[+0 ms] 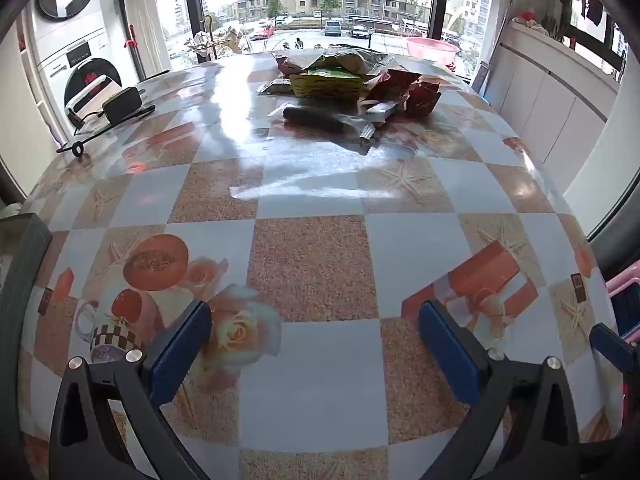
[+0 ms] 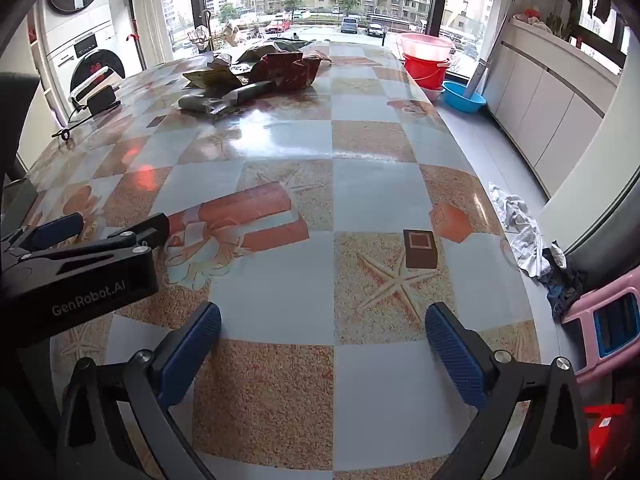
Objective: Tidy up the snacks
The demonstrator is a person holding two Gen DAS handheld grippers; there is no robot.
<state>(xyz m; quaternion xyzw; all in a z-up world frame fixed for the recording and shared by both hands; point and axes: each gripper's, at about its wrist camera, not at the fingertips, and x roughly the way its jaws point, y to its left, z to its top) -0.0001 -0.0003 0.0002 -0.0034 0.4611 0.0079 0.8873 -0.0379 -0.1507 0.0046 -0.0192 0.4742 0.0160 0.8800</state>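
A pile of snack packets lies at the far end of the checkered table: red, green-yellow and silver wrappers, with a dark long packet in front. The pile also shows in the right wrist view. My left gripper is open and empty, low over the near part of the table. My right gripper is open and empty, near the table's right side. The left gripper also shows at the left of the right wrist view.
A black charger with cable and a white device lie at the table's far left. A pink basket stands at the near right. Red buckets, a blue basin and crumpled cloth are on the floor to the right.
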